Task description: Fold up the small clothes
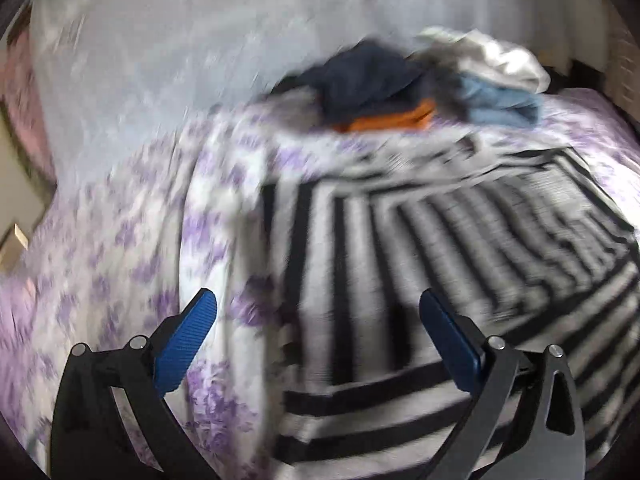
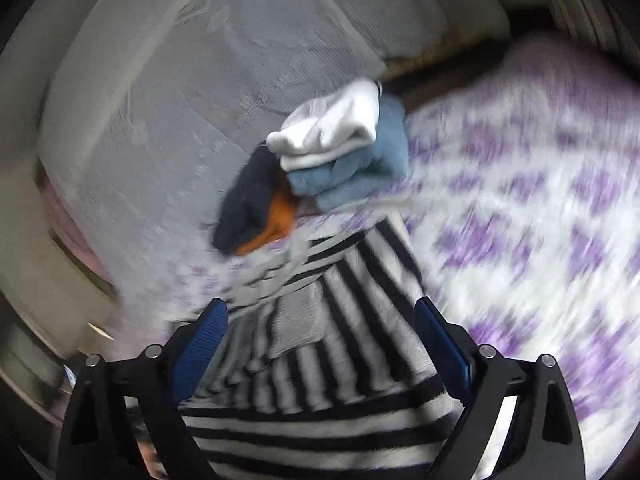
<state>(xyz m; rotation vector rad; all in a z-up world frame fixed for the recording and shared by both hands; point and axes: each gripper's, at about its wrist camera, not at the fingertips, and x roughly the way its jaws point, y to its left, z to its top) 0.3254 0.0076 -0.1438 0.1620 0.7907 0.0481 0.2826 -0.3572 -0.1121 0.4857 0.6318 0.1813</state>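
Black-and-white stripes fill your left wrist view: the striped garment (image 1: 420, 248) lies spread on the purple-flowered bedspread (image 1: 120, 280), your left gripper (image 1: 318, 320) hangs above it with its blue pads (image 1: 188, 336) spread wide and nothing between them, and a pile of folded clothes (image 1: 400, 84) sits beyond the garment toward the bed's far edge. Over on your right wrist view, the right gripper (image 2: 320, 328) also stands wide, the striped garment (image 2: 320, 360) showing between its pads (image 2: 444, 344) without being pinched, the bedspread (image 2: 520, 220) stretching off to the right, and the folded pile (image 2: 320, 160) lying beside the grey pillow (image 2: 180, 100).
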